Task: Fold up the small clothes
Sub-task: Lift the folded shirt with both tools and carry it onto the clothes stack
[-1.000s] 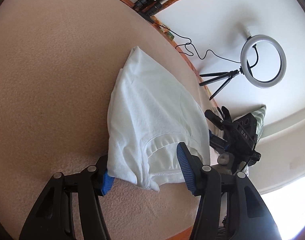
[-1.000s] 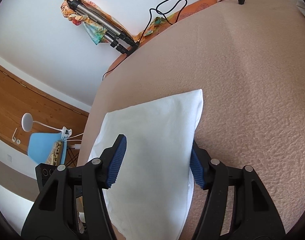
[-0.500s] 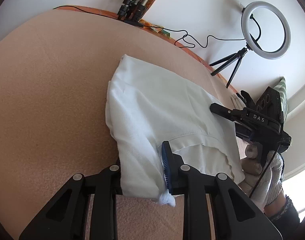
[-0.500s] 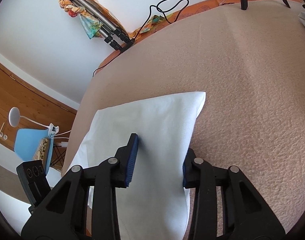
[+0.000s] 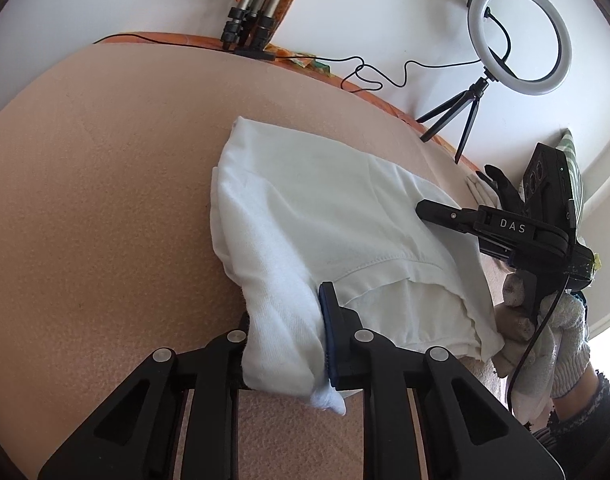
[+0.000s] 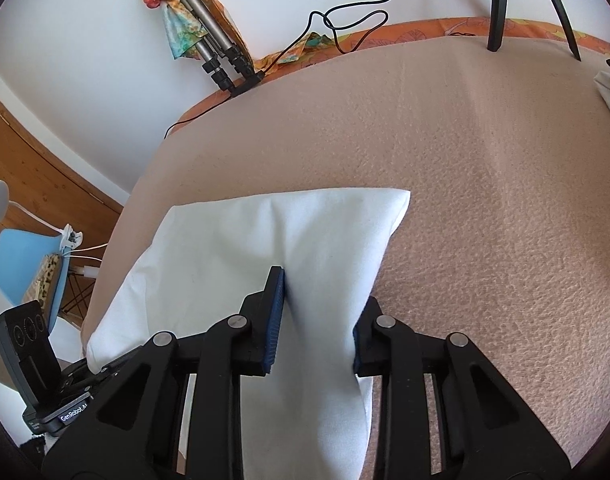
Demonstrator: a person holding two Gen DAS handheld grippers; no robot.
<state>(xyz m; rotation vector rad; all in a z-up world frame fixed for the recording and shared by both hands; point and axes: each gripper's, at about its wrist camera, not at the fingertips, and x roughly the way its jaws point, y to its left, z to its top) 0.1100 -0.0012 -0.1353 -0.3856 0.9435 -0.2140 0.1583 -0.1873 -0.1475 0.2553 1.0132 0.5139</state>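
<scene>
Only 2 bits of text readable tbh. "DAS" in white letters on the black right gripper [image 5: 457, 216], seen from the left wrist cam. And "GenRobot.AI" on a small white label on the left gripper [image 6: 75, 412] body, bottom left in the right wrist cam. Nothing else legible afaict.
</scene>
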